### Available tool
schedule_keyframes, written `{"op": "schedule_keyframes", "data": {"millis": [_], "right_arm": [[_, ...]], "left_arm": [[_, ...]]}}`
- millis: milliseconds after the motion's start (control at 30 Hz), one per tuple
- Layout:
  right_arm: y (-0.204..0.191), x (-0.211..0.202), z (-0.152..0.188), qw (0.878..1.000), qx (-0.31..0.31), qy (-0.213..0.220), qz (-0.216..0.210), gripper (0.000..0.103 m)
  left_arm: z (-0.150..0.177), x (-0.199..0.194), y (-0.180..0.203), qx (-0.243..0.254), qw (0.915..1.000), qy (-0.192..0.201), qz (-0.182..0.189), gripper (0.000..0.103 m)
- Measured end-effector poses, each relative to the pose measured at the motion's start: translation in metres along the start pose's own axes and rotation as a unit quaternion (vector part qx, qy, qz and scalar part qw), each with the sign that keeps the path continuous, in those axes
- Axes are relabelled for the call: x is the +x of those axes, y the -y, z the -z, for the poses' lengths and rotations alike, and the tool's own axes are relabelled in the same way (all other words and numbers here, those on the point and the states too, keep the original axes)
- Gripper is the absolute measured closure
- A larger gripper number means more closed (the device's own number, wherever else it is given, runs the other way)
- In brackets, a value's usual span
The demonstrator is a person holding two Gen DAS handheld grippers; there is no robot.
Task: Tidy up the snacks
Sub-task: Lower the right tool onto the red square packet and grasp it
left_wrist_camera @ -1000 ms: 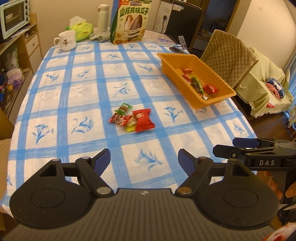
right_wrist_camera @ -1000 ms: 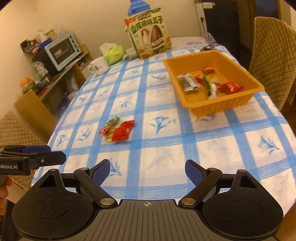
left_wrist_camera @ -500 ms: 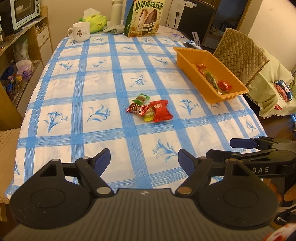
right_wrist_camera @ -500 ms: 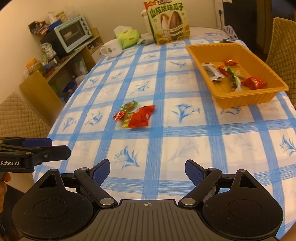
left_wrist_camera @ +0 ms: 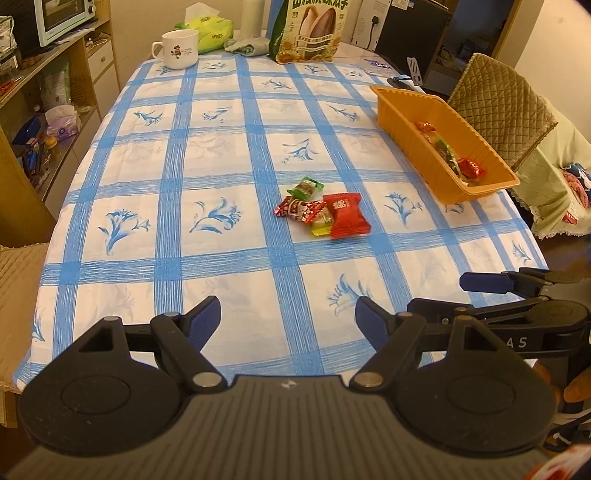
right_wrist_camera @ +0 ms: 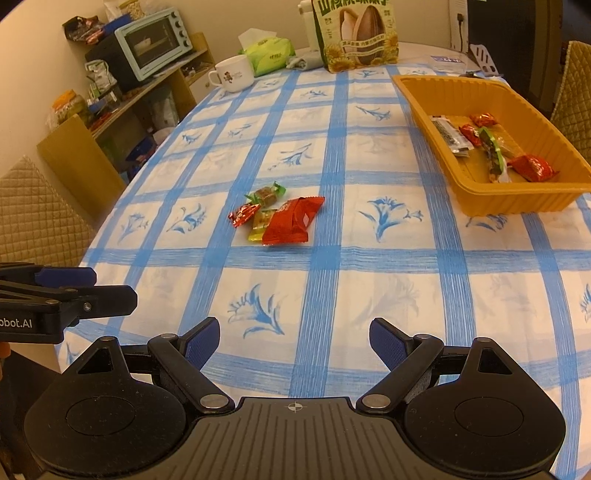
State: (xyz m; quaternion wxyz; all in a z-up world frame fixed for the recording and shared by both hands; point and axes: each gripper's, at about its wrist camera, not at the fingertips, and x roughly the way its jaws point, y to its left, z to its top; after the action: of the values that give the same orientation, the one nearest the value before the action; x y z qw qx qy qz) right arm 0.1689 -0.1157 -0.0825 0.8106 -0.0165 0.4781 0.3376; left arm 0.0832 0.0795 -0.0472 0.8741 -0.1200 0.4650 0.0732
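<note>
While both grippers hover spread and empty: left gripper (left_wrist_camera: 288,319), right gripper (right_wrist_camera: 294,339) | step: approach loose snacks (right_wrist_camera: 277,218) | next: grip one wrapper, carry to orange tray (right_wrist_camera: 517,199).

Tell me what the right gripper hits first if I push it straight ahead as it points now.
Probably bare tablecloth, since the open right gripper tilts down toward it. Farther along that line lies the loose snack pile, slightly left of centre.

The sunflower seed bag (left_wrist_camera: 308,29) is cut off by the top edge, and the tray's (right_wrist_camera: 524,205) right corner runs off frame.
</note>
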Motion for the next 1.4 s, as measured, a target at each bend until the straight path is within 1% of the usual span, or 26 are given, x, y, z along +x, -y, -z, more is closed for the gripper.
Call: {"op": "schedule_keyframes", "data": {"millis": [400, 600, 733, 800, 833, 933, 1167, 1400], "right_arm": [[-0.001, 0.019, -0.021, 1.000, -0.024, 0.003, 0.001, 0.015], [-0.002, 0.026, -0.033, 0.999, -0.036, 0.012, 0.006, 0.016], [-0.003, 0.034, -0.043, 0.998, -0.047, 0.026, 0.013, 0.016], [-0.003, 0.038, -0.048, 0.998, -0.050, 0.034, 0.015, 0.019], [-0.002, 0.041, -0.051, 0.998, -0.050, 0.035, 0.015, 0.024], [-0.002, 0.050, -0.058, 0.998, -0.050, 0.036, 0.013, 0.032], [-0.005, 0.074, -0.070, 0.998, -0.061, 0.026, 0.006, 0.047], [-0.006, 0.091, -0.078, 0.998, -0.066, 0.017, 0.001, 0.052]], "left_arm": [[-0.011, 0.010, -0.004, -0.009, 0.9999, 0.001, -0.011, 0.025], [-0.017, 0.016, -0.006, -0.013, 0.9997, 0.005, -0.018, 0.025], [-0.022, 0.020, -0.010, -0.017, 0.9995, 0.011, -0.024, 0.025], [-0.024, 0.022, -0.011, -0.018, 0.9994, 0.014, -0.026, 0.025], [-0.026, 0.024, -0.012, -0.019, 0.9993, 0.014, -0.028, 0.025], [-0.028, 0.028, -0.014, -0.023, 0.9991, 0.016, -0.032, 0.025], [-0.035, 0.037, -0.019, -0.030, 0.9986, 0.015, -0.040, 0.025], [-0.042, 0.045, -0.022, -0.036, 0.9982, 0.016, -0.046, 0.025]]}}
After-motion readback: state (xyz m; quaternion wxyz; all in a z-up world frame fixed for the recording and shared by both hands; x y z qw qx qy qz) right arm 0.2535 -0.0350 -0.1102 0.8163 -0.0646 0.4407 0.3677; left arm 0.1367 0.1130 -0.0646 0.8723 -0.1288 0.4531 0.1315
